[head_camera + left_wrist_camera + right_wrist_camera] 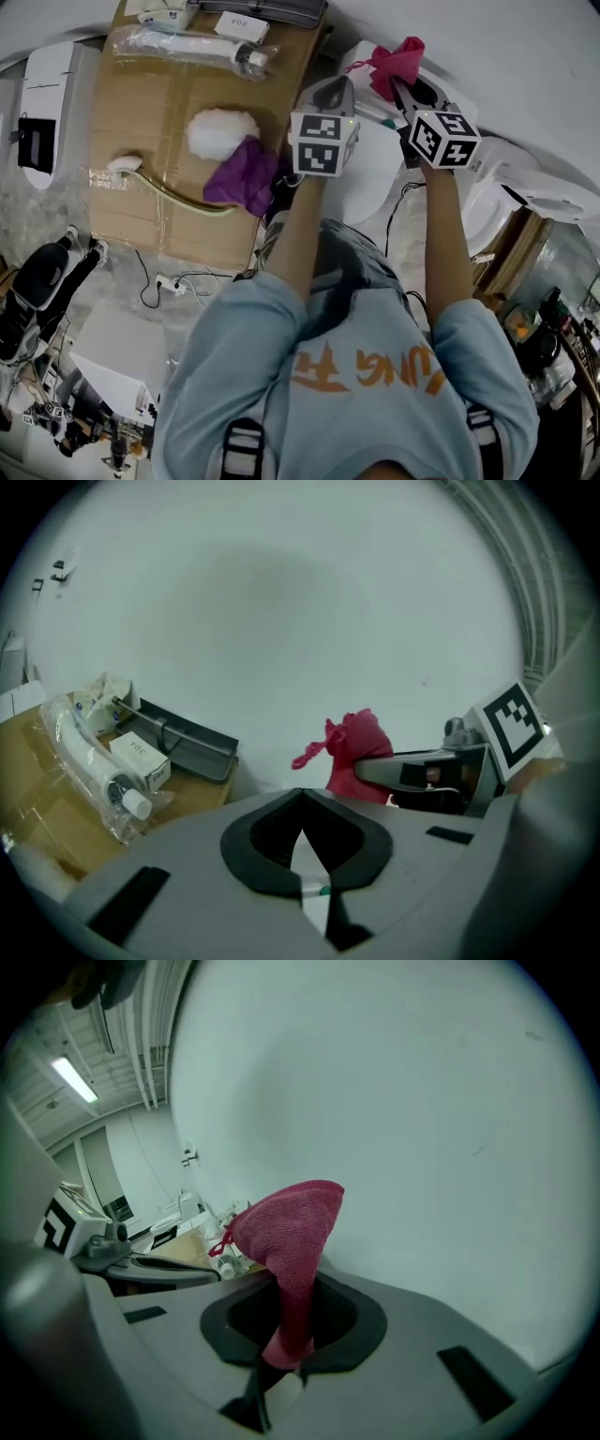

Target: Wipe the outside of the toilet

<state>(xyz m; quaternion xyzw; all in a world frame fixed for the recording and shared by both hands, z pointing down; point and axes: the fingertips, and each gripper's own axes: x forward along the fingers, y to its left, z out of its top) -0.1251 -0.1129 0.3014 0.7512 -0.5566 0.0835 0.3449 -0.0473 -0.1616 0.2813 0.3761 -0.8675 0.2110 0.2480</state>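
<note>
A white toilet [373, 183] stands in front of me against a white wall, its tank [358, 58] at the back. My right gripper [405, 86] is up over the tank, shut on a red cloth [398, 60]. In the right gripper view the red cloth [292, 1232] bunches up out of the closed jaws [292, 1340]. My left gripper [336, 88] hovers just left of it above the toilet lid; its jaws [300, 834] meet with nothing between them. The left gripper view shows the red cloth [356, 752] and the right gripper [417, 772] to its right.
A cardboard box [178, 202] lies on the left, carrying a white fluffy duster [221, 132], a purple cloth [246, 174], a brush [124, 167] and a plastic-wrapped part [192, 45]. Another white fixture [514, 186] is on the right. Cables [178, 281] trail on the floor.
</note>
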